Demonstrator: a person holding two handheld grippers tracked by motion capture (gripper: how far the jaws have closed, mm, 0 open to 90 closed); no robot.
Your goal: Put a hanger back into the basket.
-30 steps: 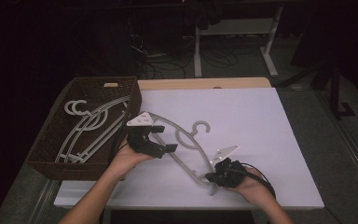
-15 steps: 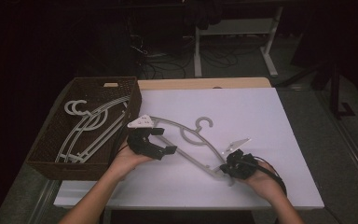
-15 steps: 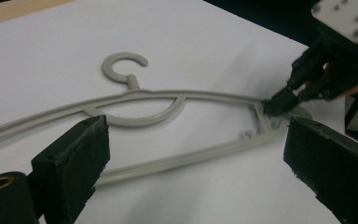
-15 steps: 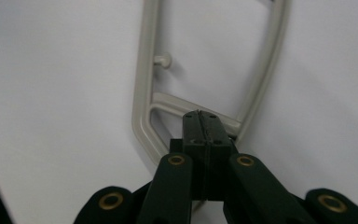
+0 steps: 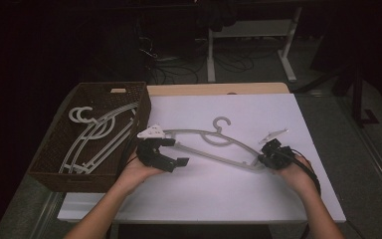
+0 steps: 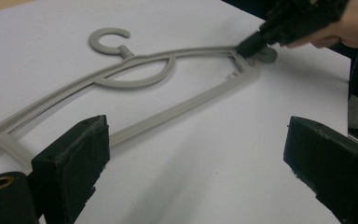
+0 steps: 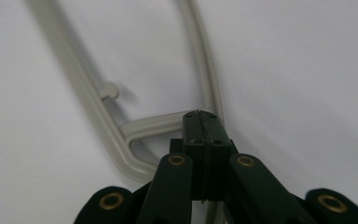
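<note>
The grey plastic clothes hanger (image 5: 214,147) lay flat on the white table (image 5: 258,194), beside the brown wicker basket (image 5: 54,172). The right gripper (image 5: 264,158), jaws together, pinched its end bar; the left gripper (image 5: 175,152) stood agape at the opposite end. With so thin a purchase, the hanger could pivot and slip free if dragged.

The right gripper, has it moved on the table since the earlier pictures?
Yes. The right gripper has moved toward the white table's right edge, farther from the brown basket, taking the hanger's end along.
</note>
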